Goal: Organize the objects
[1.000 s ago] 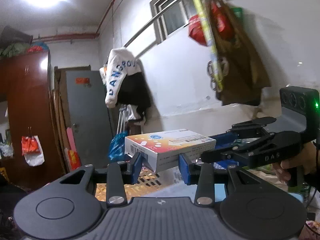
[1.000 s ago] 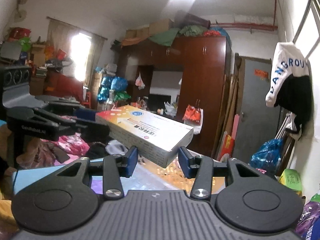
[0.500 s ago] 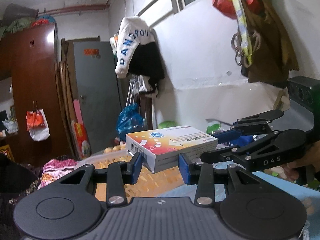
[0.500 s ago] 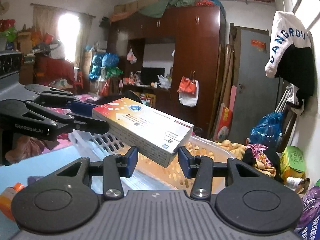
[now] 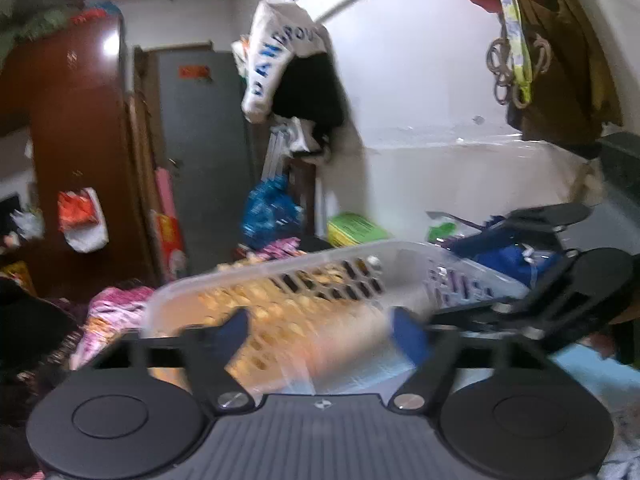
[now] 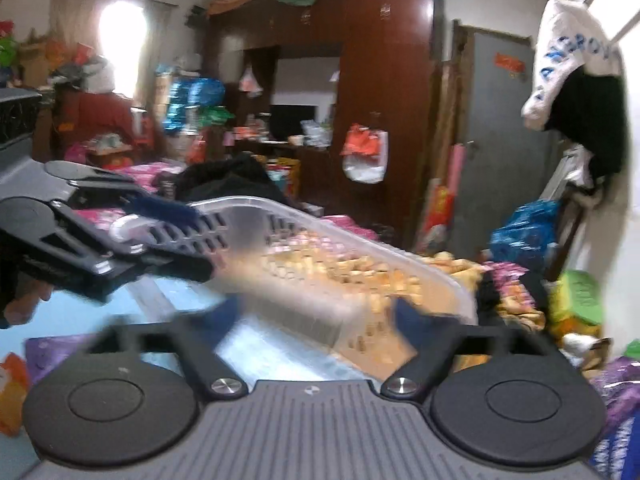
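Note:
A white and orange medicine box shows only as a blurred streak, in the left wrist view (image 5: 340, 344) between my left fingers and in the right wrist view (image 6: 288, 292) between my right fingers. It is over the clear plastic basket (image 5: 280, 272), also seen in the right wrist view (image 6: 400, 256). My left gripper (image 5: 320, 328) has its jaws spread wide, touching nothing. My right gripper (image 6: 312, 316) is spread wide too. Each gripper shows in the other's view, the right one (image 5: 560, 292) and the left one (image 6: 80, 240), both beside the basket.
The basket stands on a light blue surface (image 6: 100, 312) with a purple packet (image 6: 52, 356) near its front. A dark wooden wardrobe (image 6: 380, 100), a grey door (image 5: 200, 152), hanging clothes (image 5: 292, 60) and heaps of cloth surround it.
Both grippers held the box together and lowered it toward the basket. Now both have opened wide and the box is a falling blur between the fingers.

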